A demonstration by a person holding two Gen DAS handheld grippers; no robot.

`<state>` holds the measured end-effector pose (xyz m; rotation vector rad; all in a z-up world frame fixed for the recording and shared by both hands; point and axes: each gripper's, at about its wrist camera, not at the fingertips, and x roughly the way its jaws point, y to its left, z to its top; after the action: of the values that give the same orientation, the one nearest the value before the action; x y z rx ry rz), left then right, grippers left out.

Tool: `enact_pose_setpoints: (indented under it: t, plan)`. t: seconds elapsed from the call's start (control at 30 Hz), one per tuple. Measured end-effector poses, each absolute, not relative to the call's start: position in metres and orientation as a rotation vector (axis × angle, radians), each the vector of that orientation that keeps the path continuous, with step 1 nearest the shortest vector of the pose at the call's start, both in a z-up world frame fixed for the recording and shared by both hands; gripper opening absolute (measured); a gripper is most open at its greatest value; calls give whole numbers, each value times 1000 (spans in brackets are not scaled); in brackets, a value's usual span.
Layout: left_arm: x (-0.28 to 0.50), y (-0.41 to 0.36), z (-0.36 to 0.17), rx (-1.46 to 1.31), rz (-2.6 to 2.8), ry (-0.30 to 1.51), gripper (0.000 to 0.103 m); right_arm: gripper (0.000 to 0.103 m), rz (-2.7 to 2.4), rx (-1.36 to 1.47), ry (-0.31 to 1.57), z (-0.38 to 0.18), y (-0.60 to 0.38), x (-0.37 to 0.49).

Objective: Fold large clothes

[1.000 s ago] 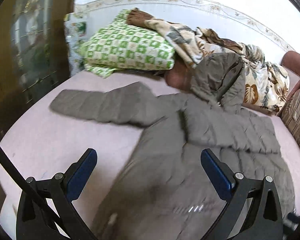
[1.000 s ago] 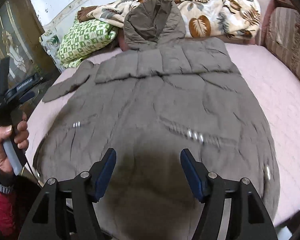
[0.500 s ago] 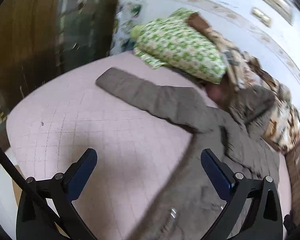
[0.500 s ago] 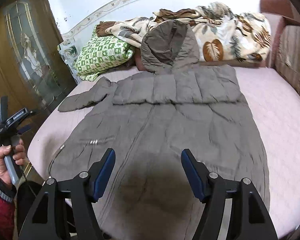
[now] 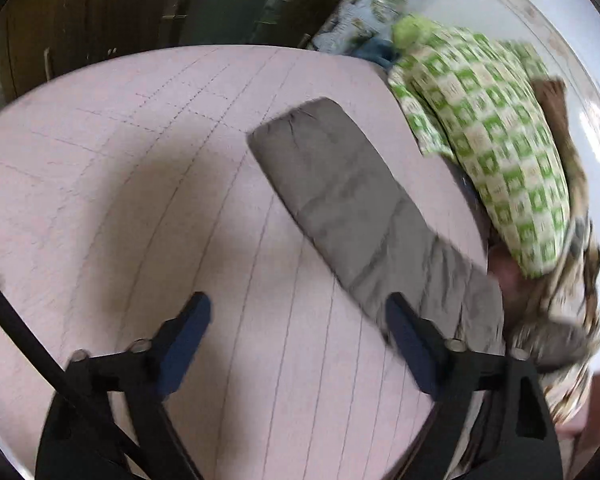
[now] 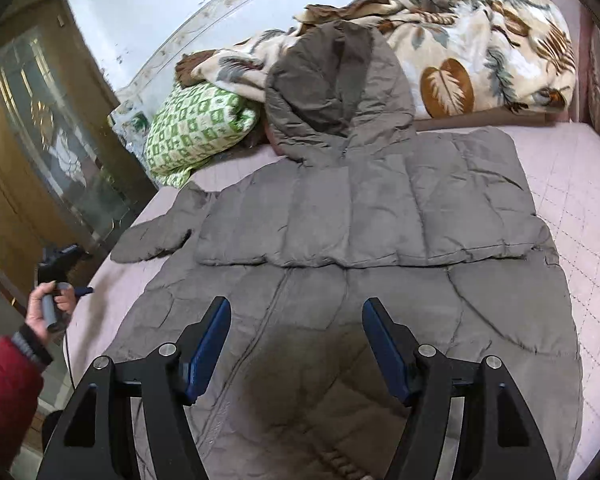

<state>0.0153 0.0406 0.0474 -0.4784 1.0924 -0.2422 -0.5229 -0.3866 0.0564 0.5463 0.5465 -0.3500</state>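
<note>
A large grey hooded puffer jacket (image 6: 360, 240) lies spread flat on the pink bed (image 6: 572, 184), hood (image 6: 340, 92) against the bedding at the back. One sleeve is folded across the chest; the other sleeve (image 5: 348, 200) sticks out to the left. My left gripper (image 5: 296, 304) hovers over bare sheet beside that sleeve, its jaws closing with nothing between them; the sleeve lies just past the right finger. A hand holds it at the bed's left edge in the right wrist view. My right gripper (image 6: 296, 306) is open above the jacket's lower front, holding nothing.
A green checked pillow (image 5: 488, 140) and a leaf-patterned blanket (image 6: 480, 52) are piled along the back wall. A wooden door with glass (image 6: 40, 120) stands to the left of the bed. A red sleeve (image 6: 8, 376) is at the lower left.
The left gripper swung left off the jacket body to the outstretched sleeve, rolled, dropped closer to the bed, and its jaws narrowed. The right gripper moved closer over the jacket.
</note>
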Motion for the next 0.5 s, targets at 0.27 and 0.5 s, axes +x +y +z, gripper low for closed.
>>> enact_pose_setpoints:
  t: [0.27, 0.5]
  plan:
    - [68, 59, 21, -670, -230, 1000, 79, 73, -385, 539, 515, 58, -393, -534]
    - [94, 33, 9, -639, -248, 929, 53, 73, -406, 571, 523, 50, -400, -527]
